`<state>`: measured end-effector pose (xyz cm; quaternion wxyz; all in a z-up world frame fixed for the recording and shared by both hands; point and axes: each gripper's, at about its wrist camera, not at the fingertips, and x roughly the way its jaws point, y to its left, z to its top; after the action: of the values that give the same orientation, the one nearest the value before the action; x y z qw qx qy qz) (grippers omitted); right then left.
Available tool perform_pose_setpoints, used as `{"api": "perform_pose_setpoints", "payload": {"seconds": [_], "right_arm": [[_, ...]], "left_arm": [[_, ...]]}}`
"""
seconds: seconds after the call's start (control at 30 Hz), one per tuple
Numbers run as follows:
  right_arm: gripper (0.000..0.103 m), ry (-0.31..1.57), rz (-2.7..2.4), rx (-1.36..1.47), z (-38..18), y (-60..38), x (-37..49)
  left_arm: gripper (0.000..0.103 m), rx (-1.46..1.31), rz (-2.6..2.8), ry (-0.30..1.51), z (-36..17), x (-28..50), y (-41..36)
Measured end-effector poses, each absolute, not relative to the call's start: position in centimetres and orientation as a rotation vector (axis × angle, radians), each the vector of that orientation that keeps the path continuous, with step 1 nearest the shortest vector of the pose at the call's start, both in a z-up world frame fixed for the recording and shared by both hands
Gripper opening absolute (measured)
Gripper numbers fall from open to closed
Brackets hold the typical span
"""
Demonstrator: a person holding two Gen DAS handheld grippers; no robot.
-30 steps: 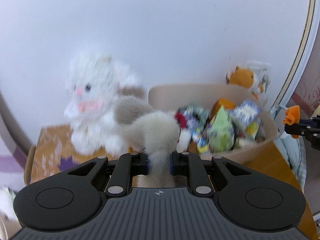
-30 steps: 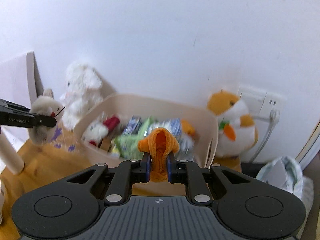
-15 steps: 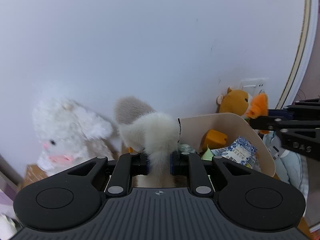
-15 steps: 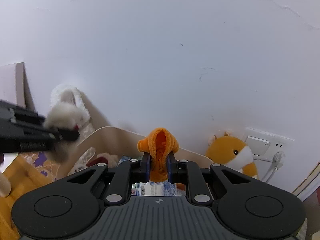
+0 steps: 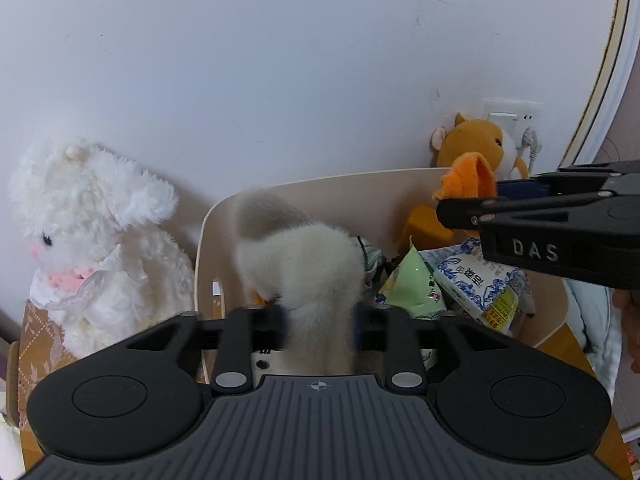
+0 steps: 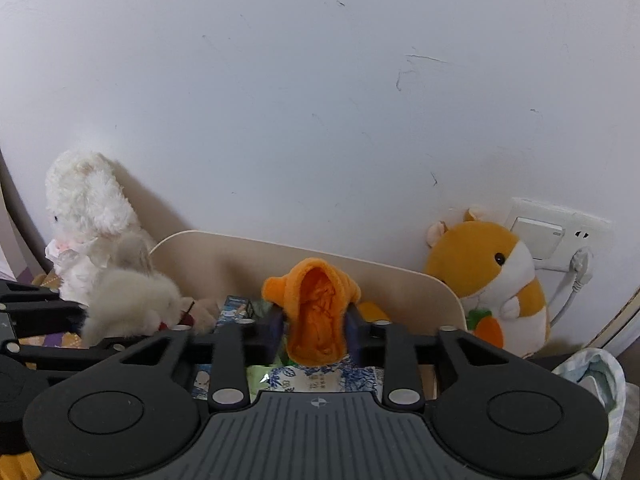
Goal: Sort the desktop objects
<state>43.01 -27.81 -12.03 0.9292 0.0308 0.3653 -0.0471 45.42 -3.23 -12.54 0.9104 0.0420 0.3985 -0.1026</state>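
step: drop-off into the beige bin (image 5: 320,196) at the counter's back edge by the wall; both claws over it, each with a soft toy between the jaws
left claw (image 5: 318,326): jaws have just been opening; grey-white plush (image 5: 304,256) stands between them, fur brushes the right pad, gap shows on the left, so released, not clenched
grey-white plush location: over the bin's left end, just above the snack packets (image 5: 468,280), not yet lying in the bin
right claw (image 6: 316,326): jaws have just been opening too; orange plush piece (image 6: 316,312) sits between the pads, looks loose rather than squeezed, though contact at the pad faces is hard to read from this view
orange plush piece location: over the bin's middle, near its back wall, above a blue-white packet (image 6: 320,378)
bystanders: white bunny plush (image 5: 88,240) left of the bin, against the wall; hamster plush (image 6: 492,272) right of the bin, below the wall socket (image 6: 560,236)
progress: bin already holds many packets; these two toys are at the release point
next move: let both toys fall clear, then lift the claws straight up so fur doesn't snag on the pads and drag a toy back out
risk: grey-white plush is near the bin's left rim, could tip out toward the bunny
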Motion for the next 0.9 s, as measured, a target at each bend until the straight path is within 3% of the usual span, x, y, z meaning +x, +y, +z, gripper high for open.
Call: {"api": "perform_pose_setpoints", "payload": {"seconds": [0.07, 0.1, 0.2, 0.33, 0.9], "right_arm": [[0.068, 0.739, -0.096, 0.054, -11.8, -27.8, 42.5], [0.072, 0.732, -0.095, 0.046, -11.7, -27.7, 42.2], [0.079, 0.720, -0.090, 0.034, -11.3, -27.8, 41.4], [0.099, 0.708, -0.109, 0.047, -10.6, -28.2, 40.5], [0.103, 0.876, -0.149, 0.110, -8.3, -28.1, 34.1]], "left_arm": [[0.072, 0.074, -0.203, 0.809, -12.2, 45.1, -2.9], [0.077, 0.070, -0.196, 0.791, -12.0, 44.8, -2.8], [0.080, 0.068, -0.195, 0.779, -11.6, 44.6, -2.9], [0.080, 0.079, -0.182, 0.779, -11.2, 44.1, -3.1], [0.080, 0.081, -0.176, 0.819, -7.3, 37.6, -3.2]]}}
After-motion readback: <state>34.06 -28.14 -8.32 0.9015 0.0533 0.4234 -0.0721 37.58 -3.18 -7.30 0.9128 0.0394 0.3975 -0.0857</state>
